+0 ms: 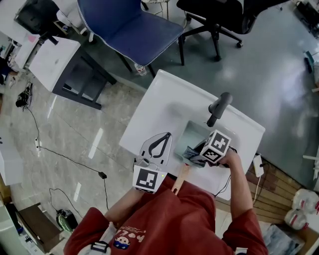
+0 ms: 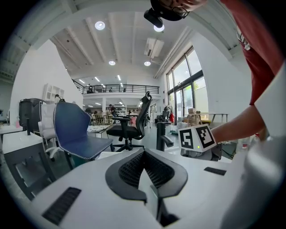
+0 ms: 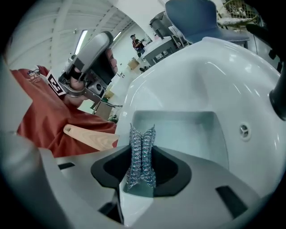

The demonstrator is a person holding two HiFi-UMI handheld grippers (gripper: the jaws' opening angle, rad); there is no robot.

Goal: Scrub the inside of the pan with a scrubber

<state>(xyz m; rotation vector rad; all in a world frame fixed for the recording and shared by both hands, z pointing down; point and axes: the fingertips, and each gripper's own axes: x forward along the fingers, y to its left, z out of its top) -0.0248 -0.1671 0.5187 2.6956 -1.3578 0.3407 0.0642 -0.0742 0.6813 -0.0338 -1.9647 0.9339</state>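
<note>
My right gripper hovers over the sink basin, shut on a steel-wool scrubber. In the right gripper view the scrubber is pinched upright between the jaws, above the pale, bare-looking basin. A wooden handle juts out from the counter's near edge toward my torso, and shows again as the handle. The pan's bowl is not in sight. My left gripper rests over the white counter left of the basin, jaws shut with nothing between them.
A dark faucet stands behind the basin. The white counter ends at the left over a tiled floor. A blue chair and a black office chair stand beyond it. A cable runs across the floor.
</note>
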